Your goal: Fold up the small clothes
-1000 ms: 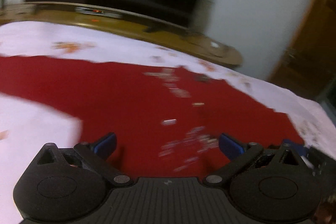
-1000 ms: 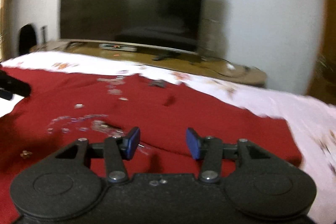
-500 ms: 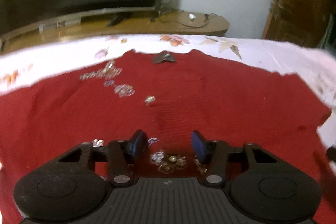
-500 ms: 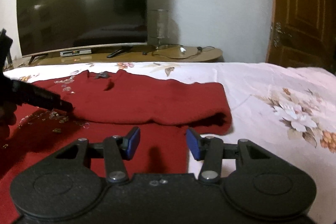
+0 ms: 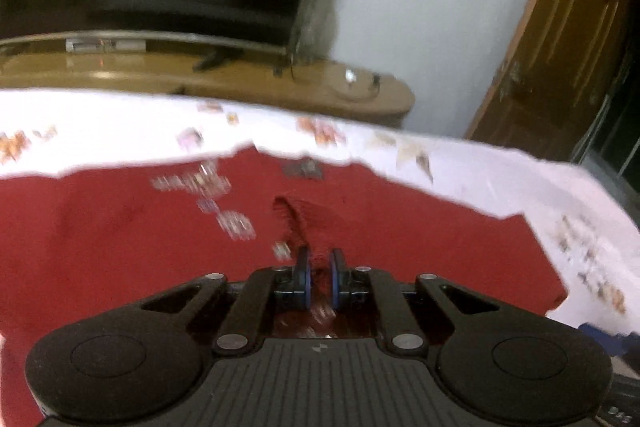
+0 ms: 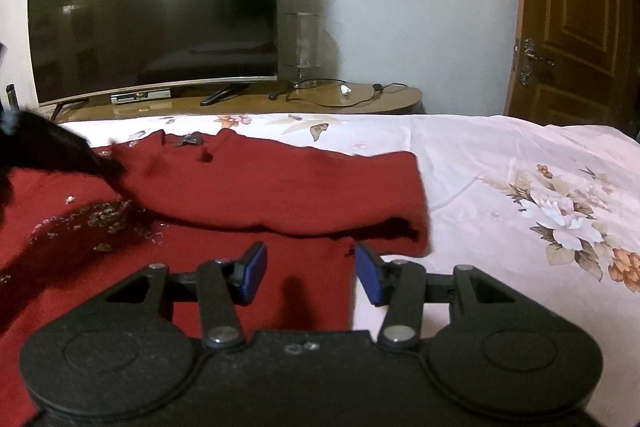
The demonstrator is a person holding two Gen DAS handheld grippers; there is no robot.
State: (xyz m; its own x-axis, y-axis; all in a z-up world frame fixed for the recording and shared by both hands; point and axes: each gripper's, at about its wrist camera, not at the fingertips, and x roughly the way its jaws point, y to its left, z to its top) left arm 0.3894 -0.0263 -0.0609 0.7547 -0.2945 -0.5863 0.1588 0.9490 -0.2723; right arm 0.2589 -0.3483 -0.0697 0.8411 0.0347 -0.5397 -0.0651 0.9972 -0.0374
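Note:
A red sweater [image 5: 420, 227] with a patch of sequins [image 6: 100, 219] lies spread on the floral bedsheet [image 6: 520, 155]. In the right wrist view one sleeve [image 6: 288, 187] lies folded across the body. My left gripper [image 5: 319, 263] is shut on a pinch of the red knit near the sweater's middle, and a small ridge of fabric rises in front of its jaws. My right gripper [image 6: 310, 269] is open, low over the sweater's right edge, with only flat fabric beneath it. A dark blurred shape at the left of the right wrist view is the left tool [image 6: 52, 151].
Beyond the bed's far edge stands a wooden TV stand [image 6: 360, 99] with cables and a large dark television [image 6: 152, 19]. A brown door [image 6: 580, 7] is at the right. Bare sheet stretches to the right of the sweater.
The left jaws went from wide open to shut, pinching red fabric, as the left gripper moved across the sweater. The right gripper swung right early on, then stayed put, equally open.

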